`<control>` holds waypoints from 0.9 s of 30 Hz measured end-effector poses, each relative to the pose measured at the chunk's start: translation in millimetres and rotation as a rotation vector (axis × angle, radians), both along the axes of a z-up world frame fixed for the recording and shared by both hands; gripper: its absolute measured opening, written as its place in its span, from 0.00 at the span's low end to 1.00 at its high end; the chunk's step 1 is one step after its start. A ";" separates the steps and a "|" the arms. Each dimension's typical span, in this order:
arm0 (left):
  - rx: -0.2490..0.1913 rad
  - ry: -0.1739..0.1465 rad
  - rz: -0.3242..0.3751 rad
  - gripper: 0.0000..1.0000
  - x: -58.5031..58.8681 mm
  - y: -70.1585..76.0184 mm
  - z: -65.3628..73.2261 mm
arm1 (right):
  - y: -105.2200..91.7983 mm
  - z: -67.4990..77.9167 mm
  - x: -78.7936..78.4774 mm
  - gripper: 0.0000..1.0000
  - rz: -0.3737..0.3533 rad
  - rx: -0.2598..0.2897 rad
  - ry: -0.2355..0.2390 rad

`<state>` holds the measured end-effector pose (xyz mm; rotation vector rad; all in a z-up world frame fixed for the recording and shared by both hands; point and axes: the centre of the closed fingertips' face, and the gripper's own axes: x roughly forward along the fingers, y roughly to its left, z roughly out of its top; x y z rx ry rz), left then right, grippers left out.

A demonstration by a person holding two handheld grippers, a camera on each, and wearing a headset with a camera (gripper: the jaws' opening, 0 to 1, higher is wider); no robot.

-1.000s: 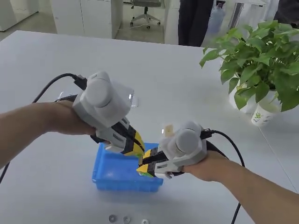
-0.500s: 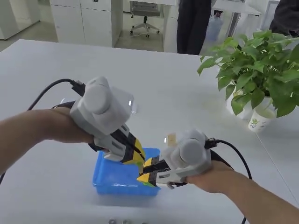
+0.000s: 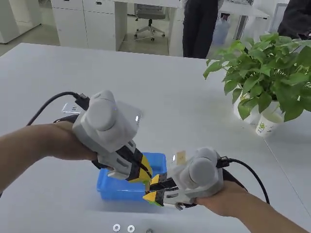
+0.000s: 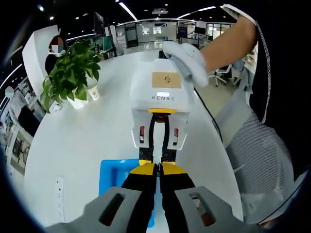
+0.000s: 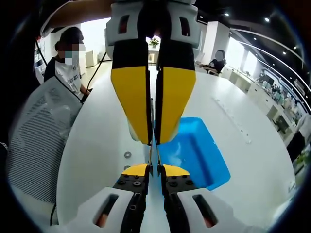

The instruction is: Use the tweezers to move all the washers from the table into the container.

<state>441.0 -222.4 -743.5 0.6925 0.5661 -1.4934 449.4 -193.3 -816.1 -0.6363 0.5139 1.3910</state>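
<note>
My left gripper point(image 3: 142, 172) and right gripper point(image 3: 151, 190) meet tip to tip over the near right corner of the blue container point(image 3: 112, 183). In the right gripper view the left gripper's yellow jaws point(image 5: 154, 141) come down from the top, pressed together on a thin metal strip, the tweezers point(image 5: 151, 158). That strip runs down into the right gripper point(image 5: 154, 170), whose jaws are also pressed together. In the left gripper view my left gripper point(image 4: 158, 167) faces the right gripper point(image 4: 158, 156). Small washers point(image 3: 116, 227) lie on the table near me, in front of the container, also seen as washers point(image 5: 128, 155).
A potted green plant point(image 3: 262, 73) in a white pot point(image 3: 265, 125) stands at the far right. A flat white power strip point(image 3: 73, 108) lies left of my left hand. Cables trail from both grippers. People and a chair stand beyond the table's far edge.
Both grippers have drifted a little toward me across the container, tips still together. The head camera has tilted, so the plant and table edge sit elsewhere in the picture.
</note>
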 end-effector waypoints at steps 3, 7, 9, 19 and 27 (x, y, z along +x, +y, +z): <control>-0.002 0.003 -0.002 0.06 -3.7 -0.6 -3.2 | -1.9 -2.8 -3.8 0.12 -0.005 -0.002 0.005; -0.004 0.008 -0.006 0.06 -10.1 -1.8 -8.5 | -4.0 -7.8 -10.7 0.12 -0.007 -0.004 0.013; -0.004 0.010 -0.009 0.06 -13.3 -2.3 -11.0 | -4.6 -10.1 -14.5 0.12 -0.007 -0.005 0.018; 0.005 0.026 -0.027 0.06 -26.2 -4.1 -22.2 | -7.1 -21.9 -27.9 0.12 -0.011 -0.013 0.041; 0.003 0.035 -0.032 0.06 -33.0 -5.4 -28.8 | -8.7 -28.4 -35.4 0.12 -0.015 -0.018 0.052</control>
